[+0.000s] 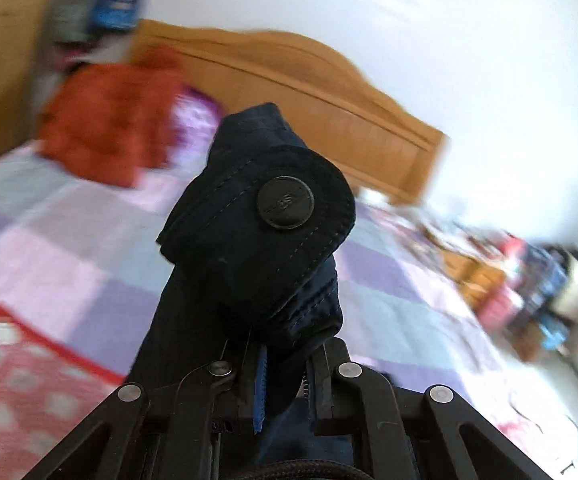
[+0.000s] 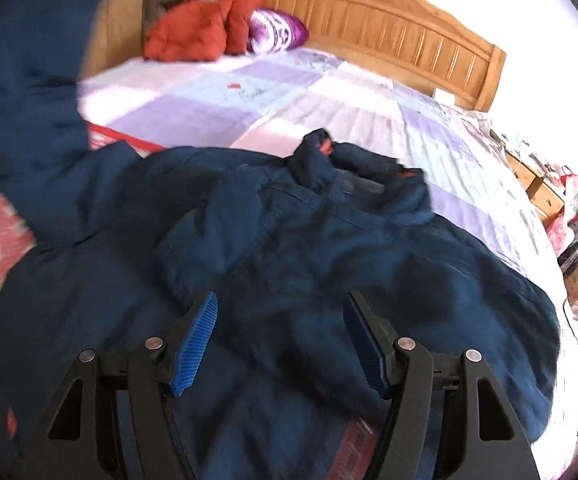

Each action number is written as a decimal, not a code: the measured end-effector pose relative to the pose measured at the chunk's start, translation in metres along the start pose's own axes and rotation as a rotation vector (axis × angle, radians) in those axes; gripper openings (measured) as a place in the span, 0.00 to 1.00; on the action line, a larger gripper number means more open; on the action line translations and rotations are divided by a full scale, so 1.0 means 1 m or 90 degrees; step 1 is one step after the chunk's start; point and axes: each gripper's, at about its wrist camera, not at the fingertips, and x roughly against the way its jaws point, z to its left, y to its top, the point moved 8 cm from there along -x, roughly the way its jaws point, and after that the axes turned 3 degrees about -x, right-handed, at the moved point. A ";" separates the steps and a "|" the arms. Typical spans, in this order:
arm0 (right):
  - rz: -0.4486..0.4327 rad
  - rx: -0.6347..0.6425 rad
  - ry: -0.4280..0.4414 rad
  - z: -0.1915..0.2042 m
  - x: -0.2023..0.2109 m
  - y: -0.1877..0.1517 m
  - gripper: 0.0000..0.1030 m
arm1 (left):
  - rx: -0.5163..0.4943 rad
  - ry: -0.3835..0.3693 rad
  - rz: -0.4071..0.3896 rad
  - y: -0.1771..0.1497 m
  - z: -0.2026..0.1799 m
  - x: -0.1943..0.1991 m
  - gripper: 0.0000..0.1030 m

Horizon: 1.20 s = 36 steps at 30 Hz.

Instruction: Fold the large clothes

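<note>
Navy jacket [image 2: 289,248] lies spread over the near part of the bed [image 2: 273,92], its collar [image 2: 329,160] turned toward the wooden headboard [image 2: 369,24] and one sleeve [image 2: 33,80] lifted up along the bed's left edge. The left gripper [image 1: 281,384] is clamped tight on a bunched fold of this jacket, a cuff tab with a round black snap button [image 1: 285,202] standing up just beyond its fingers, raised clear of the checked lilac bedsheet [image 1: 69,220]. The right gripper [image 2: 281,340] hangs over the jacket's middle with its blue-padded fingers [image 2: 195,344] well apart and nothing between them. At the bed's far left corner, against the headboard, sits a crumpled orange puffer jacket [image 2: 197,32] touching a purple patterned pillow [image 2: 277,32]. A red cloth with white spots [image 1: 21,392] lies at the bed's near left edge, partly under the navy jacket. Beyond the right edge stands a low wooden cabinet [image 2: 541,188] heaped with blurred clutter; no container's contents can be made out.
</note>
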 end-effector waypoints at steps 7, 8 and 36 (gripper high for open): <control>0.018 -0.131 -0.048 -0.117 0.064 -0.072 0.67 | -0.110 -0.114 0.122 -0.112 -0.172 -0.091 0.08; 0.022 -0.151 -0.060 -0.136 0.069 -0.081 0.67 | -0.125 -0.121 0.147 -0.139 -0.190 -0.105 0.08; 0.076 -0.405 0.142 -0.167 0.035 -0.004 0.92 | -0.260 -0.111 0.189 -0.313 -0.211 -0.074 0.45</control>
